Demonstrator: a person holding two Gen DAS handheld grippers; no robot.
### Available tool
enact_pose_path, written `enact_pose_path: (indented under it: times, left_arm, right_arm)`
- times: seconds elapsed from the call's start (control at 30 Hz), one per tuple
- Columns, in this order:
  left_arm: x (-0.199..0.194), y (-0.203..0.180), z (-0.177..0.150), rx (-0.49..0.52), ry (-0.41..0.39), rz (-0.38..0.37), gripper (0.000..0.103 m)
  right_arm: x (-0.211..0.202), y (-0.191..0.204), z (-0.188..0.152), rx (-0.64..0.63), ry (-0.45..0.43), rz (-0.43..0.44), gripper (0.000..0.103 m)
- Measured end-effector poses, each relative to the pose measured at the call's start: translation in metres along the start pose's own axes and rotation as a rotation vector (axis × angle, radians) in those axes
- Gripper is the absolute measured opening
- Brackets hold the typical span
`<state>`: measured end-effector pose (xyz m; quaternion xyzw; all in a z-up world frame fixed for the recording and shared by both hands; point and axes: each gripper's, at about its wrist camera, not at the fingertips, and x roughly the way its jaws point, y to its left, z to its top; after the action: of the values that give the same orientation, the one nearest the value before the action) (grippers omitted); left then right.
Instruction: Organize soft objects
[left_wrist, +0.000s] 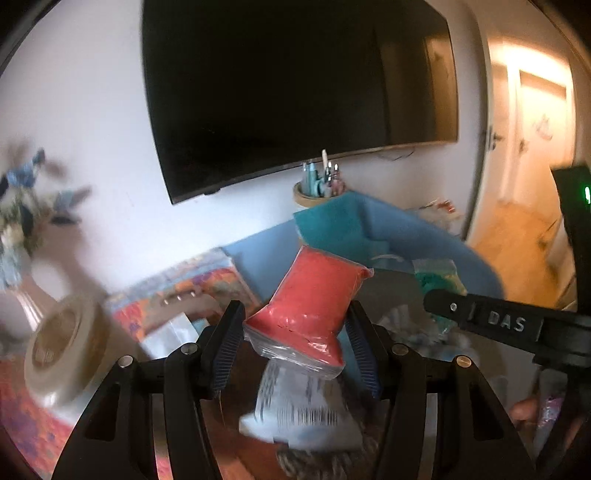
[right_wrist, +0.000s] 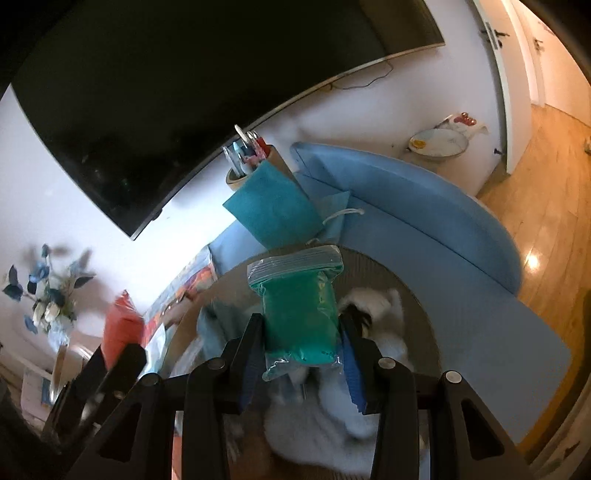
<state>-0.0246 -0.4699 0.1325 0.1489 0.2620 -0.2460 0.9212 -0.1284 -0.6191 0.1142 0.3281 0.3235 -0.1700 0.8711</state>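
While both bags hang clear of the surface below, you are in the carrying step of sorting the soft items. Your left gripper (left_wrist: 295, 341) is closed about halfway on a red bag (left_wrist: 314, 306), its pads pinching the lower half so that the sealed top juts forward beyond the fingertips. Your right gripper (right_wrist: 301, 347) is narrowed more tightly on a teal zip bag (right_wrist: 299, 314), the zip strip standing ahead of the fingertips. Beneath and beyond the right fingers lies a white fluffy item (right_wrist: 332, 424) on a round table (right_wrist: 406, 280); ahead of both grippers a teal paper bag (right_wrist: 273, 206) leans on a blue bench (right_wrist: 443, 229). The next move probably calls for choosing a resting place, lowering each bag onto it, then widening the jaws; where they belong is not evident.
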Motion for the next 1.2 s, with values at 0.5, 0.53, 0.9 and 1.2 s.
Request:
enact_pose_path:
  times: [0.5,0.53,0.9,1.2]
  left_arm:
    - [-0.009,-0.021,-0.005,0.142,-0.054,0.005,0.095]
    - [-0.02,-0.02,-0.007,0.14,-0.067,-0.019,0.095]
    - [-0.15,0.079,-0.093,-0.094,0.03,-0.222,0.097]
    - [-0.176,0.231,-0.159,-0.286,0.071,0.08,0.097]
  right_arm:
    - [-0.009,-0.012,0.006,0.027,-0.003,0.064,0.073]
    - [-0.013,-0.011,0.004,0.021,-0.006,0.062,0.073]
    - [-0.068,0.034,-0.093,-0.281,-0.085,0.155,0.076]
    - [-0.061,0.142,-0.182,-0.581,0.007,0.241,0.076]
